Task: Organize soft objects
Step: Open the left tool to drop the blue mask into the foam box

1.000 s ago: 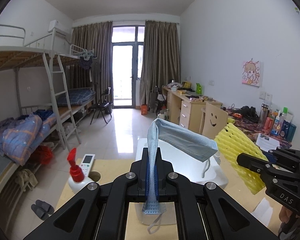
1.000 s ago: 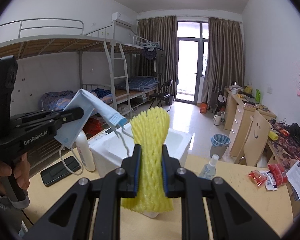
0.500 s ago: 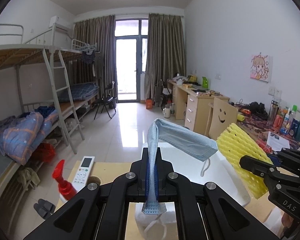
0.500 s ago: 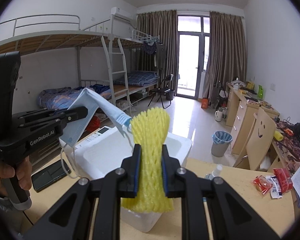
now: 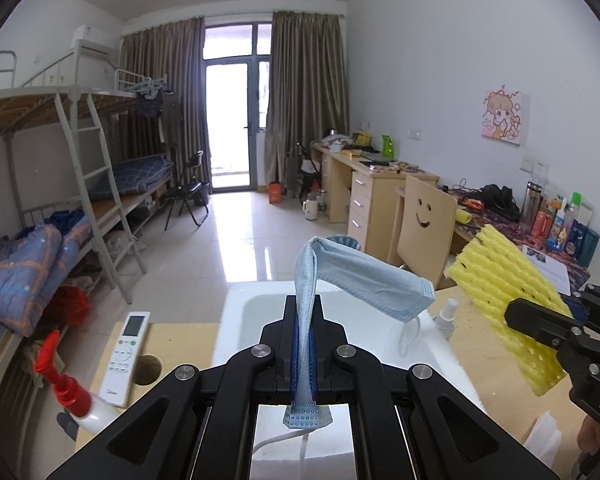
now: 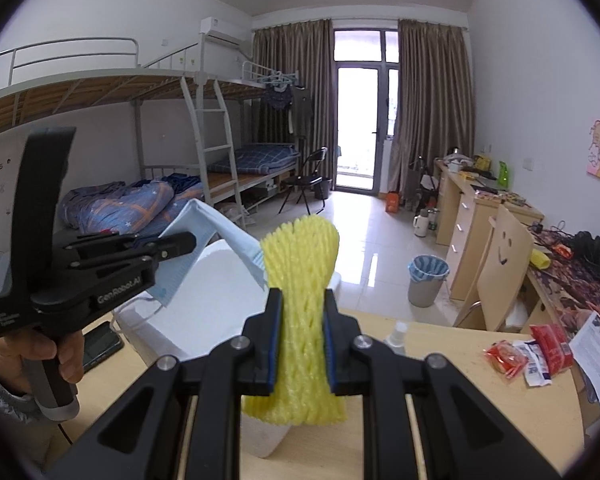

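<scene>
My left gripper (image 5: 303, 322) is shut on a light blue face mask (image 5: 364, 276) that folds over to the right, its ear loop hanging above a white foam box (image 5: 244, 320). My right gripper (image 6: 300, 312) is shut on a yellow foam net sleeve (image 6: 300, 256), held upright above the near corner of the box (image 6: 220, 292). In the left wrist view the sleeve (image 5: 504, 304) and right gripper (image 5: 540, 316) are at the right of the box. In the right wrist view the left gripper (image 6: 180, 244) holds the mask (image 6: 220, 228) over the box.
On the wooden table (image 6: 460, 368) lie a small spray bottle (image 6: 396, 332), red snack packets (image 6: 532, 352) and a paper at right. A remote (image 5: 126, 350), a red-topped spray bottle (image 5: 66, 388) and a phone (image 6: 100, 346) are at left. A chair (image 5: 424, 228) stands beyond.
Both grippers have moved forward over the white box with their loads still held. The red spray bottle and remote have slid toward the left and lower part of the left wrist view.
</scene>
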A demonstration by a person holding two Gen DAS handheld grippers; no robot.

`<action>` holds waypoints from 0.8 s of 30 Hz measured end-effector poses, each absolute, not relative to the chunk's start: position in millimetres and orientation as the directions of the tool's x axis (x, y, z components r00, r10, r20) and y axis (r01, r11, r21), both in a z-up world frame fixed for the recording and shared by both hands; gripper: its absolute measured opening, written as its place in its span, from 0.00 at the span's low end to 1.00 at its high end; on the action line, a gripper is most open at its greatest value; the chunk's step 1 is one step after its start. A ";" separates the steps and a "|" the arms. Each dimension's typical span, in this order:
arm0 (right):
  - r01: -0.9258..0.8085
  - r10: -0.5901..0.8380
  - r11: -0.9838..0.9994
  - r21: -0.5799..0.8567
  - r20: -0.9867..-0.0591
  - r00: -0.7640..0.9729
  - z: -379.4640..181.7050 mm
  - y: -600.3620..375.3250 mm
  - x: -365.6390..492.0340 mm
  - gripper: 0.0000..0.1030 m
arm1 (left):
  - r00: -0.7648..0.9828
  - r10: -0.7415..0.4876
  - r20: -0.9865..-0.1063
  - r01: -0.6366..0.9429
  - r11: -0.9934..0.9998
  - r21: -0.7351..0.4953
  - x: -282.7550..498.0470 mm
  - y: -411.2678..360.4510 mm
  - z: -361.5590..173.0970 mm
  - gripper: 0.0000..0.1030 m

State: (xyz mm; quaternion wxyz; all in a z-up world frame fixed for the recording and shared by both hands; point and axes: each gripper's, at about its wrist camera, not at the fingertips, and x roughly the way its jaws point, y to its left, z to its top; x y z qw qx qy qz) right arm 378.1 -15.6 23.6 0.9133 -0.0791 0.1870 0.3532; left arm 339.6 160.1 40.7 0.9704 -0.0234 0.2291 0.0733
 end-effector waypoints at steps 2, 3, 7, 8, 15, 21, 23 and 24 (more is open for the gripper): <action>-0.669 0.610 0.743 -0.014 -0.396 0.686 24.8 -17.7 377.2 0.21 | 0.884 0.125 -0.451 -0.147 0.989 -0.013 342.7 157.2 40.8 0.04; -0.668 0.608 0.744 -0.016 -0.396 0.688 25.0 -18.5 377.0 0.21 | 0.882 0.127 -0.453 -0.148 0.989 -0.011 343.8 156.5 40.5 0.04; -0.662 0.602 0.749 -0.021 -0.396 0.693 26.0 -20.4 376.0 0.21 | 0.873 0.134 -0.469 -0.156 0.988 -0.008 349.8 157.3 38.0 0.04; -0.662 0.602 0.749 -0.021 -0.396 0.694 25.8 -21.4 376.3 0.21 | 0.871 0.134 -0.473 -0.157 0.987 -0.010 351.3 157.8 37.5 0.04; -0.657 0.600 0.753 -0.013 -0.394 0.696 27.0 -27.9 376.6 0.21 | 0.865 0.158 -0.477 -0.175 0.984 0.009 356.3 155.2 36.1 0.76; -0.656 0.597 0.754 -0.018 -0.396 0.697 28.5 -26.0 377.1 0.21 | 0.877 0.185 -0.444 -0.210 0.978 -0.008 350.9 160.4 38.1 0.95; -0.654 0.594 0.757 -0.020 -0.397 0.700 28.0 -25.3 377.7 0.21 | 0.878 0.186 -0.441 -0.215 0.976 -0.016 348.8 161.6 38.9 0.95; -0.654 0.594 0.756 -0.019 -0.398 0.699 28.1 -24.9 378.1 0.21 | 0.879 0.184 -0.441 -0.213 0.977 -0.018 347.6 162.3 39.2 0.96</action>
